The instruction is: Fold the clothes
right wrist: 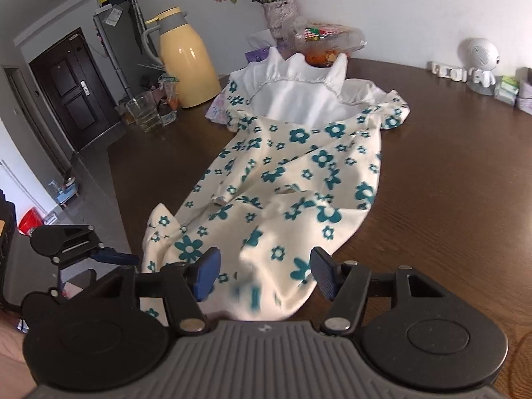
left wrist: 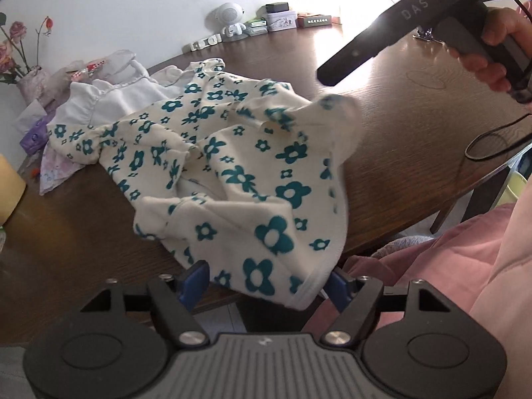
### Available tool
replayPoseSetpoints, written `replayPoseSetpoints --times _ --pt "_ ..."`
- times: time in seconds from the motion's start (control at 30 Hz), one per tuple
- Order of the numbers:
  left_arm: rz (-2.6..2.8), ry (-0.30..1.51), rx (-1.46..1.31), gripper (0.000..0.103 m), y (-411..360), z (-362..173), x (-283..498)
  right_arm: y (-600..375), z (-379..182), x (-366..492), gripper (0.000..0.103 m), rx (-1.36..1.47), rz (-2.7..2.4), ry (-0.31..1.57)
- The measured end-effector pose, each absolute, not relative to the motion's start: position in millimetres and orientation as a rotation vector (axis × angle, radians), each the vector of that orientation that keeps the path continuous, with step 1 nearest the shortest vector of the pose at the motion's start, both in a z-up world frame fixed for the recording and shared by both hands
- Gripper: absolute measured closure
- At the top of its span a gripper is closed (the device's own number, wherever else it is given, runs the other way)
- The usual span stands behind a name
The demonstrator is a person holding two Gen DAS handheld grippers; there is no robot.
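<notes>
A cream garment with teal flowers [left wrist: 232,166] lies crumpled on the brown wooden table [left wrist: 415,106], its near hem hanging over the front edge. My left gripper [left wrist: 267,286] is open, with that hem between its blue pads [left wrist: 196,281] but not pinched. In the right wrist view the same flowered garment [right wrist: 299,183] stretches away from my right gripper [right wrist: 266,276], which is open, a blurred fold of cloth loose between its pads [right wrist: 324,277]. The right gripper's black body [left wrist: 399,33] is held by a hand at upper right. The left gripper [right wrist: 113,256] shows at the table's left edge.
A white ruffled garment [right wrist: 299,96] lies partly under the flowered one at the back. A yellow thermos [right wrist: 186,66], a glass [right wrist: 144,113], a vase of flowers [right wrist: 281,13] and a white robot figure [right wrist: 480,63] stand along the far side. A black cable [left wrist: 492,143] lies at right.
</notes>
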State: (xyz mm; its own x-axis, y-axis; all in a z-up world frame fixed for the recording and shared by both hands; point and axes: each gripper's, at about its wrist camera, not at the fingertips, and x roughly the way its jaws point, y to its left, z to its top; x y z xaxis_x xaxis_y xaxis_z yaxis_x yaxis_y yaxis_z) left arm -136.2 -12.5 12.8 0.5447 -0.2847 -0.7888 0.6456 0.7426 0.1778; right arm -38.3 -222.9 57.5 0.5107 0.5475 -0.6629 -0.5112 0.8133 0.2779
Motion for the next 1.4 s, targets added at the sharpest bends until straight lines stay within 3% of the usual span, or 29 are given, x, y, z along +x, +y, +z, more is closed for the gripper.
replayPoseSetpoints --times 0.2,0.37,0.53,0.63,0.67,0.73,0.8,0.9,1.23,1.3,1.33,1.4 --pt "-0.579 0.791 0.378 0.029 31.3 38.7 -139.2 -236.3 54.0 -37.3 0.042 0.057 0.565 0.821" --pt "-0.504 0.734 0.228 0.021 49.2 68.1 -108.5 -206.7 38.6 -31.0 0.045 0.009 0.550 0.830" --pt "-0.476 0.836 0.168 0.021 40.1 52.1 -67.7 -188.5 24.3 -23.2 0.054 -0.016 0.486 0.829" --pt "-0.462 0.908 0.136 0.029 32.3 32.2 -48.1 -188.4 16.8 -17.0 0.062 0.013 0.453 0.838" --pt "-0.459 0.928 0.120 0.038 32.1 26.6 -43.3 -189.2 14.7 -15.1 0.065 0.027 0.446 0.844" --pt "-0.452 0.958 0.093 0.054 32.9 18.1 -36.1 -192.2 11.0 -12.8 0.084 0.049 0.441 0.861" --pt "-0.449 0.952 0.093 0.082 34.2 16.9 -35.1 -198.4 9.1 -11.2 0.092 0.079 0.438 0.871" --pt "-0.429 0.930 0.117 0.090 38.3 18.7 -38.6 -208.9 9.3 -10.8 0.097 0.105 0.422 0.871" --pt "-0.368 0.915 0.078 0.090 58.8 25.1 -49.5 -221.7 2.1 -17.3 0.097 0.093 0.401 0.898" --pt "-0.360 0.904 0.079 0.083 60.5 29.7 -50.6 -221.8 9.3 -18.8 0.093 0.083 0.413 0.882" --pt "-0.359 0.877 0.091 0.080 60.4 37.2 -51.6 -222.3 15.6 -19.8 0.086 0.077 0.423 0.868" --pt "-0.362 0.804 0.122 0.054 58.6 55.3 -52.7 -223.3 33.3 -21.6 0.071 0.041 0.423 0.811"
